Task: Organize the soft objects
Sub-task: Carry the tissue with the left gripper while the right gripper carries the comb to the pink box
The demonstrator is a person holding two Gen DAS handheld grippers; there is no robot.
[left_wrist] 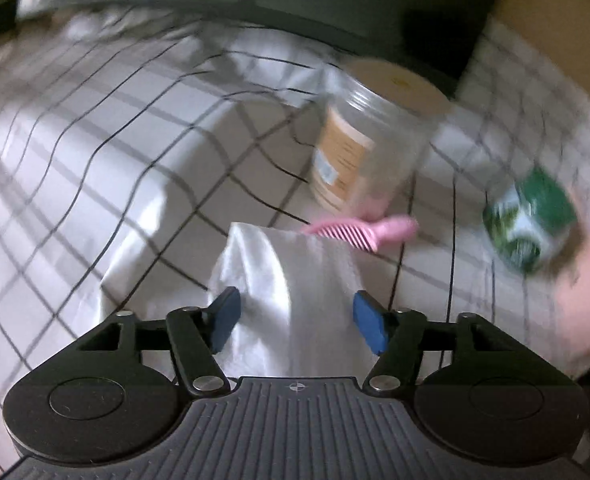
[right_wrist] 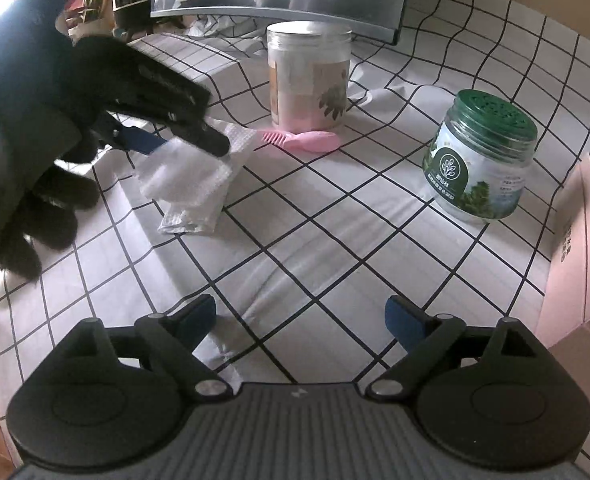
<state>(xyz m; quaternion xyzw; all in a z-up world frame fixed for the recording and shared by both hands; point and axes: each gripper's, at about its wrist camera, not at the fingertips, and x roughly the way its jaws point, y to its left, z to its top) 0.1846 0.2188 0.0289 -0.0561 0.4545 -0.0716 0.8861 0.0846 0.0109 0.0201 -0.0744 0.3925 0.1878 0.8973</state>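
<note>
Left gripper [left_wrist: 295, 318]: jaws spread, white cloth [left_wrist: 291, 288] lying between them at lower centre, not pinched. Right gripper [right_wrist: 300, 320] released, empty. Advise closing squarely on the cloth's bunched middle, clear of the pink comb [left_wrist: 359, 232] and jar [left_wrist: 371, 136] beyond.

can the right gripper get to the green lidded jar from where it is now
Probably yes. The right gripper has its jaws open and empty, and only bare checked cloth lies between it and the green-lidded jar. The pink box stands close beside the jar.
</note>
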